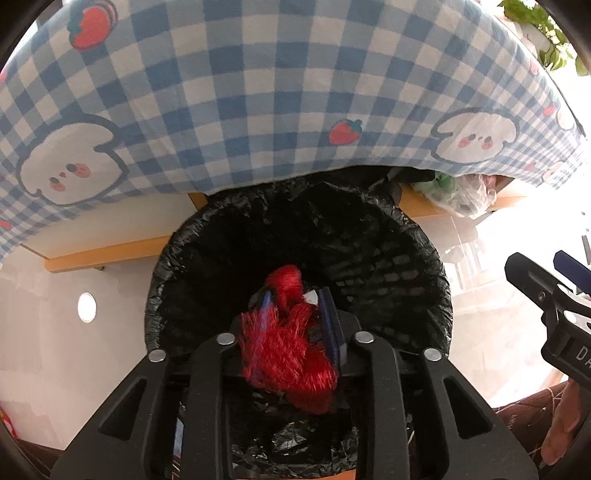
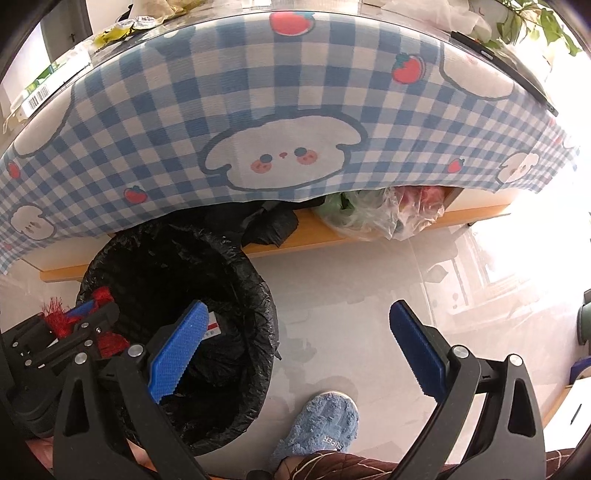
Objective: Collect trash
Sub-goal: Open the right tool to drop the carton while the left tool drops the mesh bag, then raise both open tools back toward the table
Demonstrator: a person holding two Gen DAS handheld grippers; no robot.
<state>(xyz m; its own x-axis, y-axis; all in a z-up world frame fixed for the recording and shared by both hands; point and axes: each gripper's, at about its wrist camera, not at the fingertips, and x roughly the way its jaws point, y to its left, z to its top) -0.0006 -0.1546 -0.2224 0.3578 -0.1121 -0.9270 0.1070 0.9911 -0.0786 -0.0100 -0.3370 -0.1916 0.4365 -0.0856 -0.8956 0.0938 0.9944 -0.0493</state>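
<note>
My left gripper (image 1: 293,306) is shut on a fuzzy red tassel-like piece of trash (image 1: 288,347) and holds it over the open mouth of the trash bin (image 1: 424,258), which is lined with a black bag. In the right wrist view the left gripper (image 2: 83,314) with the red trash (image 2: 55,317) shows at the left, over the bin's (image 2: 258,295) near rim. My right gripper (image 2: 299,328) is open and empty, its blue pads (image 2: 181,343) spread wide, the left pad over the bin and the right over the floor. A white label lies inside the bin.
A table with a blue checked cloth (image 2: 280,122) overhangs the bin. Wrappers (image 2: 122,26) and a box lie on the tabletop. Plastic bags (image 2: 380,210) sit on a wooden shelf under it. A blue slipper (image 2: 317,424) stands on the glossy floor beside the bin.
</note>
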